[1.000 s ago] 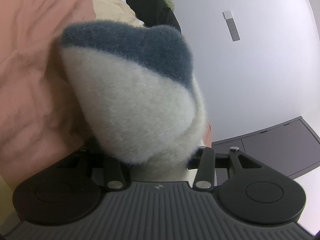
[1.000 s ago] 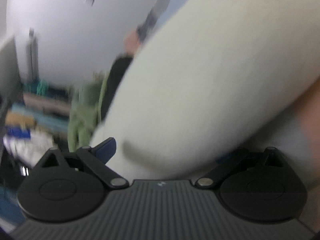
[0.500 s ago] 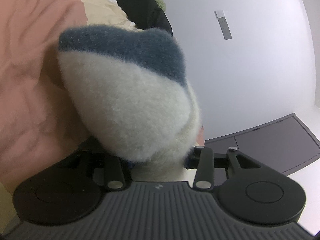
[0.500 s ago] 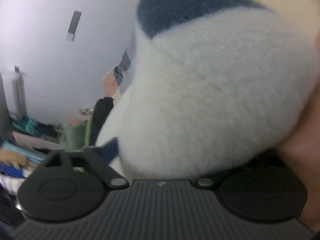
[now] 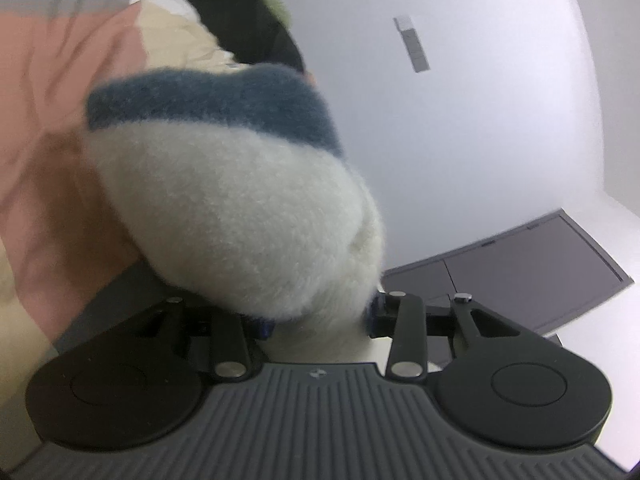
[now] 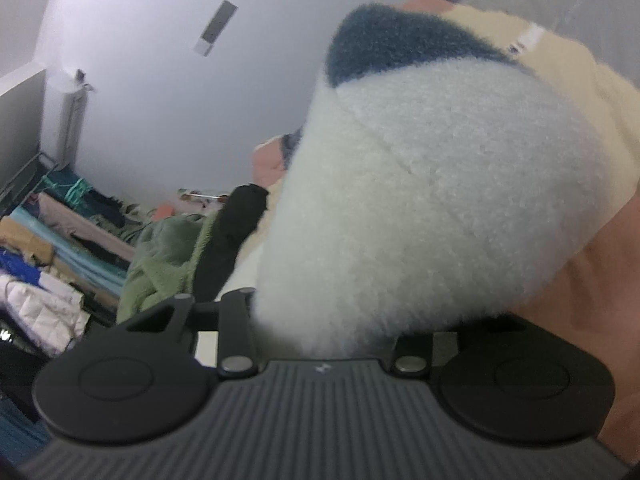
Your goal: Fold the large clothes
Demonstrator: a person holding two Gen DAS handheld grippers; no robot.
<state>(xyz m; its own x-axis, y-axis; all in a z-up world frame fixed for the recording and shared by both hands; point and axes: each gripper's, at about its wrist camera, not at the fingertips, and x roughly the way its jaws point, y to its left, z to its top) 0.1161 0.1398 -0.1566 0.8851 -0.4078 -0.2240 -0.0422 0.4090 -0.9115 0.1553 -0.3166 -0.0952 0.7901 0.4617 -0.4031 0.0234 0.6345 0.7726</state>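
- The fleece (image 5: 240, 208), a thick fluffy cream garment with a dark blue band, fills the middle of both wrist views and is held up off the bed (image 5: 52, 92), whose pink and cream cover shows behind it.
- Left claw (image 5: 320, 320): closed on a bunched fold of the fleece; the pile swells out above the jaws and hides the fingertips.
- Right claw (image 6: 324, 336): its jaws have just been closing, and a thick wad of the same fleece sits between them. The pile covers the tips, but the cloth looks pinched there, so I judge it gripped.
- Handling: soft, limp and bulky. It will sag and bulge rather than keep a crease, and a deep pile like this squashes under the pads, so a shallow pinch could slip out.
- It looks light for its bulk, and nothing about it is fragile; the long fibres should give some grip.
- Where to hold: at an edge or corner through a single layer, best along the blue band, which marks a hem or panel line. At present both grips are on rounded wads, which makes square folding harder.
- A heap of other clothes (image 6: 160, 256) lies further back, apart from the fleece.
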